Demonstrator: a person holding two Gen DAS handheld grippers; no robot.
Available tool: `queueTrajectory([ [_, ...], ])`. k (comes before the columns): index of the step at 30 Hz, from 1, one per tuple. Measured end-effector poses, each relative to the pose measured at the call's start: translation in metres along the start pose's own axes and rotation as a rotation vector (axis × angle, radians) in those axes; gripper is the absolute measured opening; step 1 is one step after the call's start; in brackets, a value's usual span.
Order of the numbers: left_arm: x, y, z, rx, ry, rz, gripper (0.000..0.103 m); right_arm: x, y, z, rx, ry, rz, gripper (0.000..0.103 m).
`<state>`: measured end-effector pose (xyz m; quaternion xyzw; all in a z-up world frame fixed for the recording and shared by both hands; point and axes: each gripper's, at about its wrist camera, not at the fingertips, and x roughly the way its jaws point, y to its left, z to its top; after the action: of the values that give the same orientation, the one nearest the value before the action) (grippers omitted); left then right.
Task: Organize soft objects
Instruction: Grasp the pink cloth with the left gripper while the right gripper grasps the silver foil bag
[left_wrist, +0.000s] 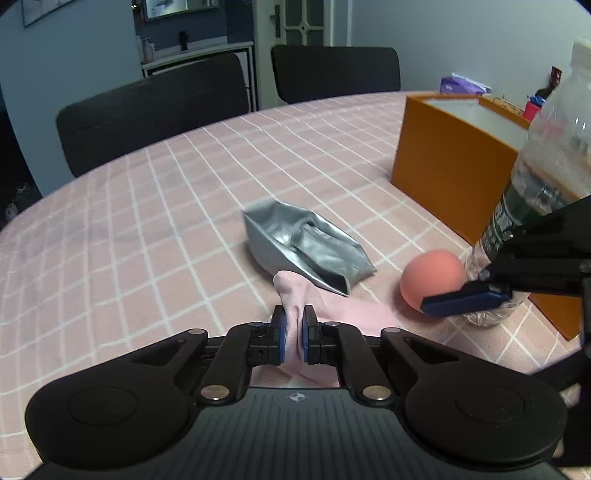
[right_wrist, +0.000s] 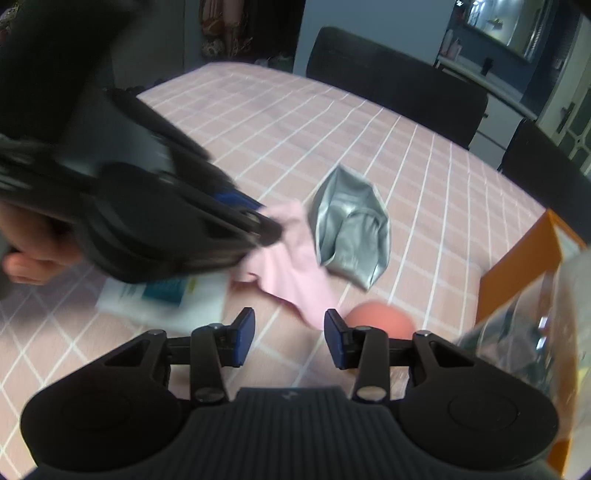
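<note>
Left hand-held gripper (left_wrist: 294, 328) pinches soft pink cloth (left_wrist: 295, 295) | right hand-held gripper (right_wrist: 290, 334) agape, empty | crinkled silver pouch (left_wrist: 306, 245)

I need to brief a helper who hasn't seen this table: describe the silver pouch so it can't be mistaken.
Start at the orange box on the pink checked tablecloth. In front of it, beside the salmon ball, lies the silver pouch, crumpled flat, overlapping the pink cloth. It is the only shiny metallic-grey item there.
</note>
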<state>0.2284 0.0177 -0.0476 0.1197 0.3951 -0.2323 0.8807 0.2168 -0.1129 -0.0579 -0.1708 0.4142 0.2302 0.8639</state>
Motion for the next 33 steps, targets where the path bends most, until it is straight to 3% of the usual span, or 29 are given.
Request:
queueTrajectory([
  [4, -0.021, 0.023, 0.006, -0.025, -0.04, 0.084, 0.009, 0.01, -0.001, 0.019, 0.02, -0.029, -0.05, 0.055],
  [6, -0.026, 0.036, 0.009, -0.054, -0.058, 0.14, 0.009, 0.021, -0.003, 0.031, 0.036, -0.035, -0.075, 0.056],
  [8, -0.026, 0.047, 0.009, -0.086, -0.055, 0.154, 0.009, 0.036, -0.009, 0.044, 0.073, -0.024, -0.104, 0.063],
  [10, -0.022, 0.053, 0.006, -0.097, -0.04, 0.168, 0.009, 0.05, -0.016, 0.054, 0.113, -0.021, -0.139, 0.079],
  [12, -0.017, 0.056, 0.001, -0.113, -0.03, 0.171, 0.009, 0.065, -0.024, 0.062, 0.154, -0.012, -0.165, 0.087],
  [15, -0.013, 0.059, -0.006, -0.14, -0.017, 0.156, 0.009, 0.084, -0.042, 0.068, 0.274, 0.041, -0.169, 0.087],
  [17, -0.012, 0.058, -0.008, -0.145, -0.016, 0.149, 0.009, 0.092, -0.056, 0.069, 0.373, 0.067, -0.125, 0.087],
  [20, -0.014, 0.057, -0.008, -0.144, -0.02, 0.142, 0.009, 0.098, -0.062, 0.065, 0.434, 0.093, -0.088, 0.077],
  [21, -0.015, 0.057, -0.008, -0.144, -0.021, 0.138, 0.009, 0.1, -0.063, 0.064, 0.435, 0.101, -0.087, 0.069],
  [26, -0.014, 0.052, -0.006, -0.137, -0.024, 0.131, 0.009, 0.097, -0.057, 0.062, 0.404, 0.098, -0.115, 0.051],
  [30, -0.013, 0.048, -0.006, -0.133, -0.018, 0.132, 0.009, 0.094, -0.049, 0.06, 0.358, 0.089, -0.106, 0.003],
  [33, -0.014, 0.048, -0.006, -0.138, -0.017, 0.137, 0.009, 0.092, -0.041, 0.059, 0.342, 0.078, -0.099, 0.0],
])
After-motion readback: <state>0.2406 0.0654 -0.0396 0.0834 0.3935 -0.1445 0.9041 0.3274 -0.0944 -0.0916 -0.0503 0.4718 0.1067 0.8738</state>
